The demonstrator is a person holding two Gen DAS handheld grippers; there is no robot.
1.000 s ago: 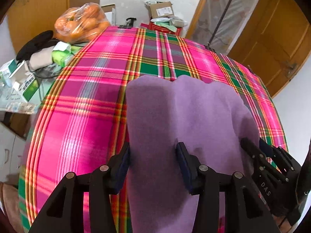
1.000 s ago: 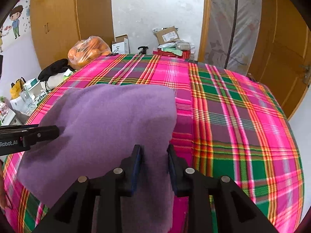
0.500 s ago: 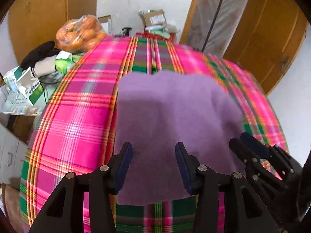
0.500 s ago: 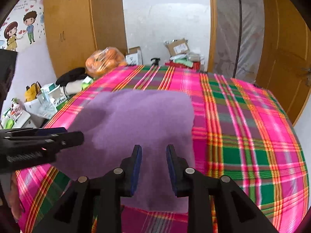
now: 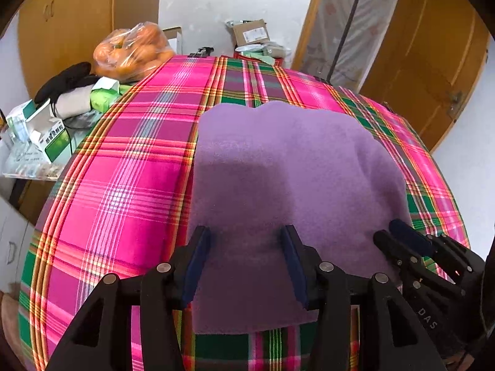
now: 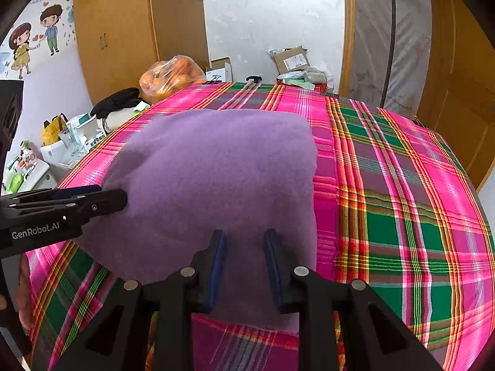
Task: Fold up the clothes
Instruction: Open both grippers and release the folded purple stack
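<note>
Nearest the left wrist camera, the left claw [image 5: 244, 241] stands wide apart, its two blue-padded fingers [image 5: 198, 256] hovering over the near left part of a purple garment [image 5: 278, 179] with nothing pinched between them. Nearest the right wrist camera, the right claw [image 6: 244, 244] is parted more narrowly, also holding nothing, poised over the near right part of the same purple garment [image 6: 216, 170]. From the left view the right claw [image 5: 402, 235] shows at the lower right, by the cloth's right edge; from the right view the left claw [image 6: 117, 196] reaches in from the left, its tip at the cloth's left edge; whether it touches cannot be told.

The garment lies as a flat, roughly rectangular folded piece on a pink, green and yellow plaid cover [image 5: 123, 185] spread over the tabletop, its near edge just short of the cover's near side and its far edge about midway across. The cover [image 6: 402, 201] lies bare to the right of the cloth.

Beyond the cover's far left corner sits a clear bag of oranges [image 6: 170, 75], with black and white items [image 6: 119, 108] and small boxes [image 5: 46, 133] beside it on the left. Cardboard boxes [image 6: 292, 60] rest past the far edge by the white wall. Wooden cupboard doors [image 6: 117, 31] stand behind, and cartoon stickers [image 6: 34, 43] mark the left wall
</note>
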